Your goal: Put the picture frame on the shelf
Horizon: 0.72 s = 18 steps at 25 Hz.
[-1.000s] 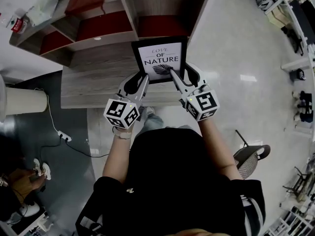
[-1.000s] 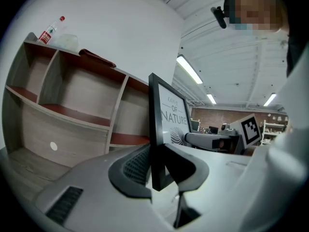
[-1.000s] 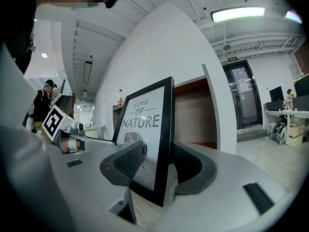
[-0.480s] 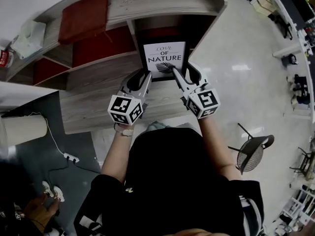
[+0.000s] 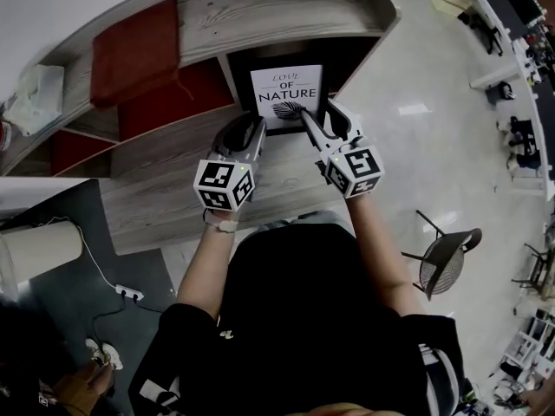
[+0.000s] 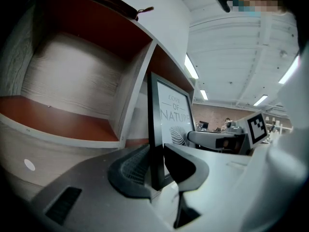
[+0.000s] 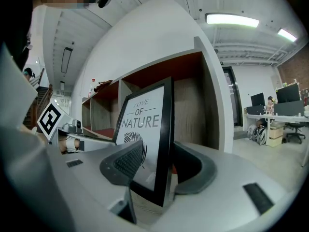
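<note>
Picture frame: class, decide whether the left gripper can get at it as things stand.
Yes, it seems so: the left gripper is shut on the picture frame at its left edge, with nothing in between.

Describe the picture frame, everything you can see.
The frame is a thin black rectangle around a white print that reads LOVE OF NATURE above a dark leaf-like drawing. It stands upright in portrait, its face toward the grippers, at the mouth of the shelf's right-hand compartment. The left gripper has its jaws shut on the frame's left edge near the bottom. The right gripper has its jaws shut on the right edge. Whether its base rests on the shelf board can't be told.
</note>
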{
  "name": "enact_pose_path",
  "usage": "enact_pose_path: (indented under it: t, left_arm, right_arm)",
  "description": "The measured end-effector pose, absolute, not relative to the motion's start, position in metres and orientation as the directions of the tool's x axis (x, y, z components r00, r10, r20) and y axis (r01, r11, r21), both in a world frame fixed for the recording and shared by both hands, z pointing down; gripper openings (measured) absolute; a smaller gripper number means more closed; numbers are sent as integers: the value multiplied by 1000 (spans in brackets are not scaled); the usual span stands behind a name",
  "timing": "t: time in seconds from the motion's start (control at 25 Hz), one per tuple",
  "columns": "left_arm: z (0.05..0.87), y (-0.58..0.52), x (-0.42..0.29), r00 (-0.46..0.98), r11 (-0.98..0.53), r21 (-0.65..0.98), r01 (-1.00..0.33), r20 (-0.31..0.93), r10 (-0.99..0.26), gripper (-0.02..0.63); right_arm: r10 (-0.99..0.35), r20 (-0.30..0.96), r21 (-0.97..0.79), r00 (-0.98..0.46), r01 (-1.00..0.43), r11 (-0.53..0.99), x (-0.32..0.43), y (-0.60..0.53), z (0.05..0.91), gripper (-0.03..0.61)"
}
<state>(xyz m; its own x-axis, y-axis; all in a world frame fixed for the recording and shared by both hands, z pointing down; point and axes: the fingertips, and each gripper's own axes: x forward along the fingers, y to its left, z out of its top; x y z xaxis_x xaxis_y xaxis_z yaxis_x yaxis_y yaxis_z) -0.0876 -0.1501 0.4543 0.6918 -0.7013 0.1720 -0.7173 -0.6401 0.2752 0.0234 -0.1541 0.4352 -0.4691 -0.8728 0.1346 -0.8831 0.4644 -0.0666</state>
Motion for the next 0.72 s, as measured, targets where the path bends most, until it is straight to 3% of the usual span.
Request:
enact_pose_path:
  t: [0.72]
  left_arm:
    - [472,-191,-71,501,-442,252,-861,267,-823,87]
  right_arm:
    - [-828,156,-152,-538,-842,518,40,-213,460,181]
